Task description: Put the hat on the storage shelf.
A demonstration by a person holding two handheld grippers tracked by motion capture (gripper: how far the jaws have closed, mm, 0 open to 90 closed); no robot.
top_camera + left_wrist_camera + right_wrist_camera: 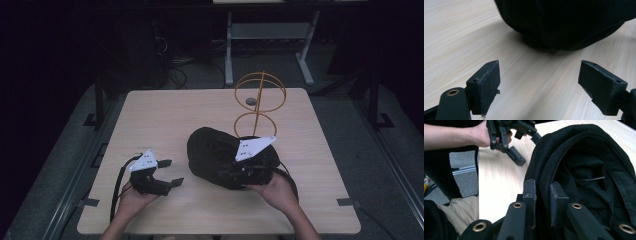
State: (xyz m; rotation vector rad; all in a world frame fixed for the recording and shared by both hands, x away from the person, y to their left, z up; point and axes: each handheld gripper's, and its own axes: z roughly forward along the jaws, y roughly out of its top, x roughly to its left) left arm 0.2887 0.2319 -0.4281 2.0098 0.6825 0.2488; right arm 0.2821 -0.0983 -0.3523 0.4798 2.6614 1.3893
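- The black cap (220, 155) lies on the light wooden table (165, 115), towards the person's right and near the front edge, with its hollow inside turned up towards the right gripper's camera.
- The right gripper (543, 202) is clamped on the cap's rim — the dark fabric edge is pinched between its two pads, which stand nearly together; in the high view it sits at the cap's near side, held in the person's right hand (277, 190).
- The left gripper (172, 172) has its jaws spread wide with nothing between them; it hangs just to the left of the cap, apart from it, held in the left hand (131, 199).
- In the left gripper view the cap's rounded black side (564, 22) rests on the tabletop just ahead of the parted pads.
- An orange wire stand (260, 102) of rings on a stem rises behind the cap — near it, towards the table's far right.
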